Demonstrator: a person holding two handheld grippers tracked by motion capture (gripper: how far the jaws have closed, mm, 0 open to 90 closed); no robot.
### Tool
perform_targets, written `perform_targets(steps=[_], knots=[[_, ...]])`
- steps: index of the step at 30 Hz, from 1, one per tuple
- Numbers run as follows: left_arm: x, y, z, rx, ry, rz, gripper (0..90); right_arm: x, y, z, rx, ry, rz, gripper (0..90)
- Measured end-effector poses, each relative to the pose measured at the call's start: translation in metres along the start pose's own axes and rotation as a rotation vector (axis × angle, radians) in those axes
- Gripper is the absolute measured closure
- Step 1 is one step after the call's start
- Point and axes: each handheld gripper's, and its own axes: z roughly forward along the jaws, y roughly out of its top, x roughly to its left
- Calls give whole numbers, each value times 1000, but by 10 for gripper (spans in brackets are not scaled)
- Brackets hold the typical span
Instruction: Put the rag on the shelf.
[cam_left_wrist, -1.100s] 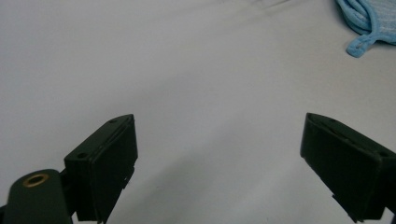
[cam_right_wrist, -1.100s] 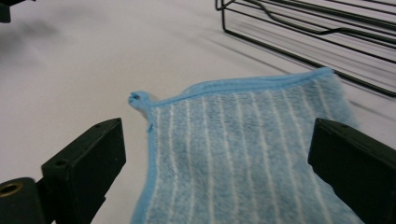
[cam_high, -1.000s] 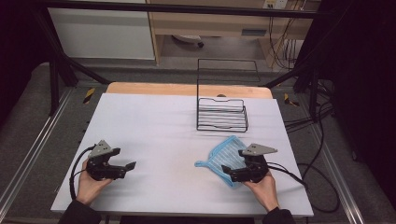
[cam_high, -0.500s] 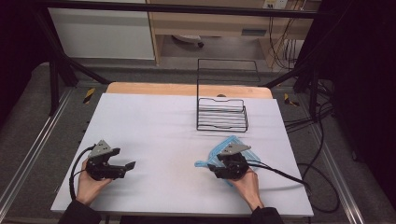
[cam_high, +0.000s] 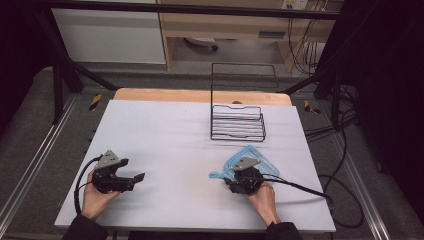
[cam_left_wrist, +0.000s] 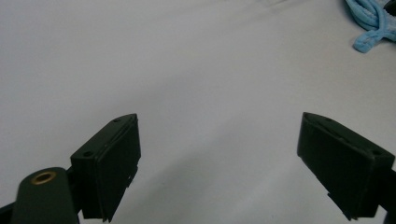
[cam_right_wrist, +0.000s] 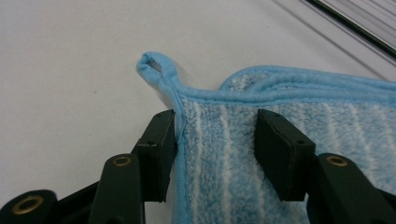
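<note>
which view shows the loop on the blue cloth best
The right gripper view: the loop sits close up at the corner of the blue cloth, just beyond the right gripper. The high view shows it tiny; the left gripper view catches it at its top right edge.

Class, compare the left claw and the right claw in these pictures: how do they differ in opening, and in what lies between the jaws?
The left claw has its jaws spread wide; the right claw has them closer together. Between the left claw's jaws lies only bare white table; the right claw's jaws straddle a corner of the blue striped towel, near its hanging loop. Both have black jaws and are held low over the table.
</note>
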Motion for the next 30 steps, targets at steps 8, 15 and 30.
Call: perform_targets(steps=[8, 15, 30], knots=[[0, 0, 0, 2, 2, -3, 137, 1, 0, 0, 12, -33, -11, 601], [0, 0, 0, 4, 3, -2, 140, -2, 1, -1, 20, -33, -5, 748], [1, 0, 0, 6, 3, -2, 144, -12, 9, -10, 0, 10, 50, 807]])
